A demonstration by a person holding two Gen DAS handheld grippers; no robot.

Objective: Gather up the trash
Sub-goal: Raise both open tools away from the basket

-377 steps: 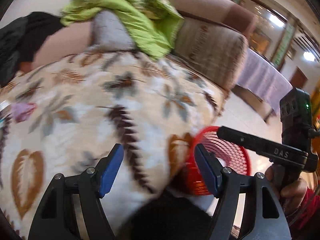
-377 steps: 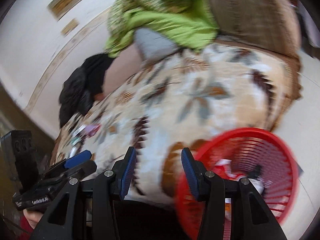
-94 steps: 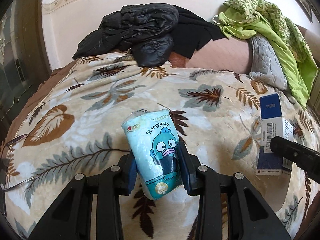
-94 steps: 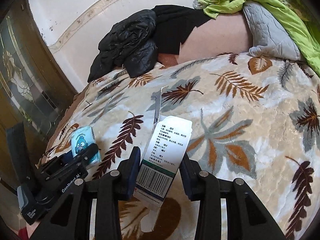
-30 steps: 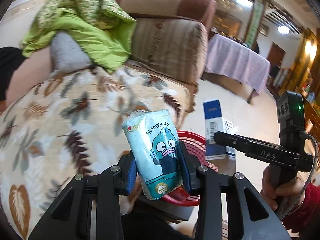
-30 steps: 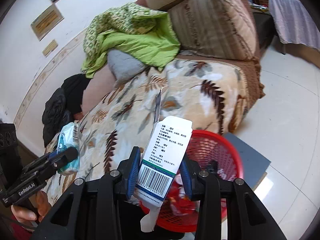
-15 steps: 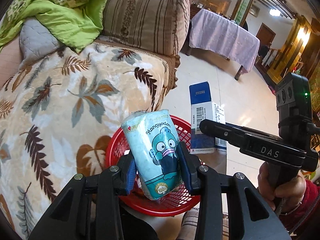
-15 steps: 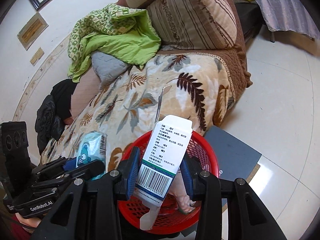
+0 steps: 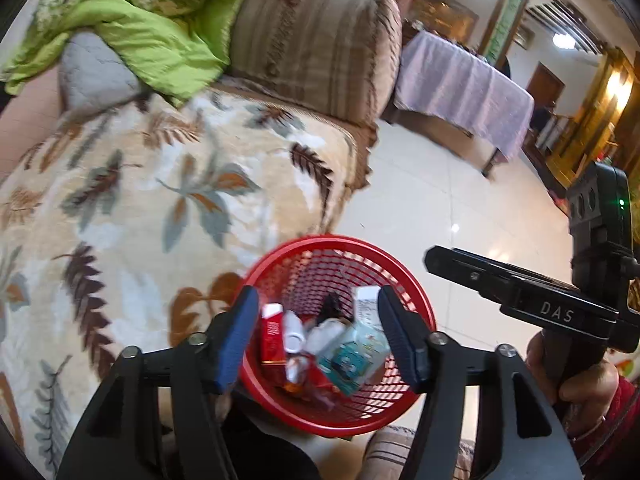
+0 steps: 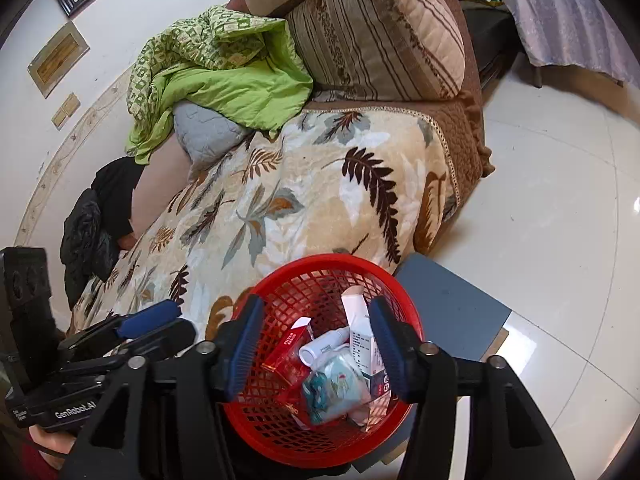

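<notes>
Both grippers over the red basket (image 10: 280,432) on the pale tiled floor (image 10: 560,220), hard against the near edge of the leaf-print blanket (image 10: 304,200) covering the sofa. Left gripper (image 9: 318,334) with jaws apart, just been opening, nothing between the blue pads (image 9: 236,336) — the basket's contents seen through the gap. Right gripper (image 10: 316,346) likewise parted, jaws just been opening, nothing pressed between its pads (image 10: 244,344). Tissue pack (image 10: 334,390), pale blue with a cartoon fish, lying loose in the basket toward the near-right side, touching the white medicine box (image 10: 366,346) propped beside it against the right wall. Red carton (image 10: 286,354) to the left of those, a small white tube (image 10: 320,346) between carton and box; other scraps beneath, too jumbled to name. Blurred in the left wrist view, sharp in the right. Grey board (image 10: 448,304) flat on the floor, partly under the basket's far-right rim. Green quilt (image 10: 224,76) heaped at the far end of the sofa over a grey cushion (image 10: 204,132), striped brown cushion (image 10: 380,28) to its right, black jacket (image 10: 88,236) at far left. Cloth-draped table (image 9: 464,80) farther off across the room. Hand (image 9: 576,376) around the right gripper's handle, red sleeve at the wrist.
</notes>
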